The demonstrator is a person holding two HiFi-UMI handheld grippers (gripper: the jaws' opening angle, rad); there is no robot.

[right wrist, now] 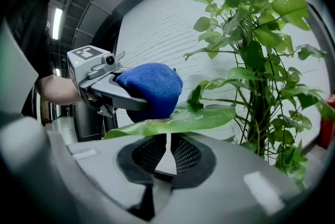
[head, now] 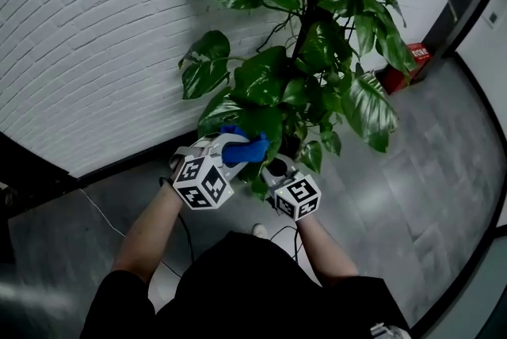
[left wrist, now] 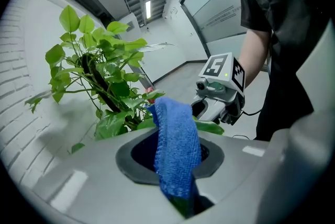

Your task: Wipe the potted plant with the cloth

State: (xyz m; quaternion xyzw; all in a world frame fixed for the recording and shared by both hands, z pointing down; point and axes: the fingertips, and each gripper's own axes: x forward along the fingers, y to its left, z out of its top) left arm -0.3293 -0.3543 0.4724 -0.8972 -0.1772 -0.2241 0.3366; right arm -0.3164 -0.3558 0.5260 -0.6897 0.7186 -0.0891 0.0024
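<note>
Two grippers meet at one low leaf

Your left gripper [head: 226,146] is clamped on the cloth [left wrist: 178,149]. The blue strip runs lengthwise out of the jaws and away from you, and its bunched far end presses on the upper side of a broad leaf [right wrist: 178,119]. Your right gripper [right wrist: 167,139] sits just beside it, under that leaf. Its jaws are drawn almost together, with only a slit between the pads and nothing in them. The leaf lies flat across their tips, its long axis crosswise to the jaws. Beyond, the plant [head: 317,44] stands upright, its stems climbing a dark pole [head: 313,5]. It stands close to a white brick wall [head: 87,36] on a grey floor [head: 420,195]. A thin cable [head: 99,211] trails over the floor at your left. A red box [head: 417,54] sits past the plant.
</note>
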